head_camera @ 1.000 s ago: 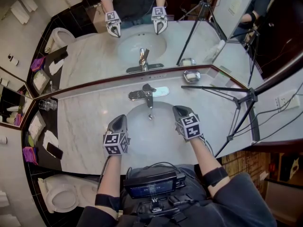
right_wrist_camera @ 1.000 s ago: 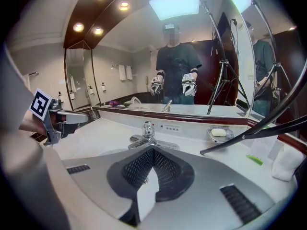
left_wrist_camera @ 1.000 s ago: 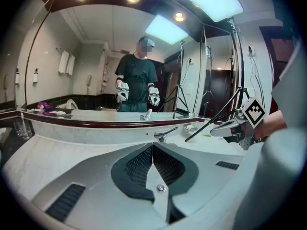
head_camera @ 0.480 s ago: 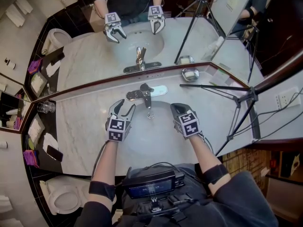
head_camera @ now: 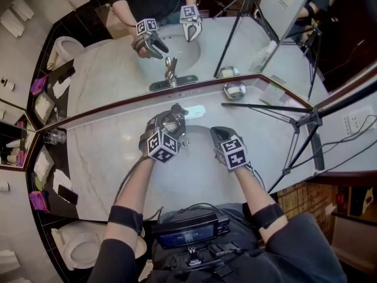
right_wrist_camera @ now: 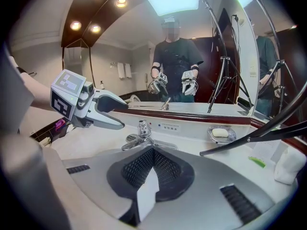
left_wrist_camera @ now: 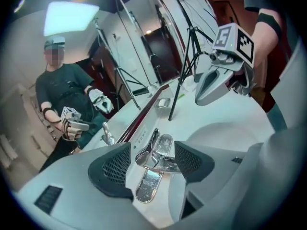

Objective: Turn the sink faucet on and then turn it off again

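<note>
A person stands at a marble counter [head_camera: 100, 158] with tongs in each hand, facing a wall mirror [head_camera: 112, 63]. The chrome faucet [head_camera: 180, 115] sits at the middle of the counter's back edge, just behind the oval sink [head_camera: 194, 178].

In the head view, the left gripper [head_camera: 161, 124] reaches over the sink's back rim to the faucet, and its marker cube hides the contact. Only the left gripper view settles it. The jaws have just been opening and stand wide apart, one pad on each side of the faucet's lever, with a gap on both sides (nothing is gripped).

The right gripper [head_camera: 218, 135] hovers over the sink's right side, near the faucet but apart from it. Its own view shows the pads pressed together with nothing between them. That view also shows a bar of soap in the soap dish [right_wrist_camera: 220, 133], which the head view shows only as a small shiny shape at the back edge, right of the faucet.

Only the head view shows the glass [head_camera: 54, 137] at the back left corner, with bare marble between it and the sink. A dark tripod leg [head_camera: 265, 107] crosses the counter's right half, close to the right gripper.
</note>
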{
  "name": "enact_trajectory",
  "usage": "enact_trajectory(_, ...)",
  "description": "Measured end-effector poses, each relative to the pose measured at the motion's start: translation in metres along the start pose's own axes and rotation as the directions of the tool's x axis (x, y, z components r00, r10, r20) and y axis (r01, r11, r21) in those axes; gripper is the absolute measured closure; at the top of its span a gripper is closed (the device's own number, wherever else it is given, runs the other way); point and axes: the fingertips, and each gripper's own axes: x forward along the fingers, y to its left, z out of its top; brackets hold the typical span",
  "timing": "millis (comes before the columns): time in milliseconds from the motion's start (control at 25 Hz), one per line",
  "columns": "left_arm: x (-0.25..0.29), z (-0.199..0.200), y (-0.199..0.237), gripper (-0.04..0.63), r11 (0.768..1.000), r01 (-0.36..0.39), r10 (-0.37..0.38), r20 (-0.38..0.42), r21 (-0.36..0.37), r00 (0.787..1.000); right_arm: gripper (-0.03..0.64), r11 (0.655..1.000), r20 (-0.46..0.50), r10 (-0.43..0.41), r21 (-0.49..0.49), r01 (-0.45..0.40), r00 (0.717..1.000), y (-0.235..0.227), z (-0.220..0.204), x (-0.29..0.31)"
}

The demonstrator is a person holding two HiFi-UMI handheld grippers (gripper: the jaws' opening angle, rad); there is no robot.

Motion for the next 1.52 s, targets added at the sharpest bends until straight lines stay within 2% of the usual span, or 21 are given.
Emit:
enact_trajectory(240,0.036,0.002,-0.010,0.325,0.986,0.011,-0.002,-0.056,0.164,0.998,0.598,1.000,-0.012,-0.014,0.021,0.014,1.000,-0.010,-0.009,0.000)
enact_trajectory(560,0.061,0.003,-0.019,0.439,0.969,0.013,0.010,-0.092,0.246,0.996,0.598,0.999,-0.023,-0.021,0.037,0.022,1.000,-0.018,-0.016,0.000)
enact_trajectory(760,0.064,0.003,-0.023,0.442,0.964,0.004,0.026,-0.108,0.264,0.994,0.598,0.999,-0.033,-0.012,0.048,0.014,0.999,-0.016,-0.020,0.001)
enact_trajectory(960,0.065,0.003,-0.026,0.445,0.970,-0.017,0.043,-0.101,0.243,0.994,0.598,0.999,-0.042,0.002,0.050,0.000,0.999,-0.007,-0.023,0.007)
enact_trajectory(1520,0.065,0.002,-0.034,0.445,0.951,-0.014,0.046,-0.098,0.308,0.994,0.598,0.999,-0.058,0.013,0.049,-0.010,0.998,0.000,-0.027,0.013)
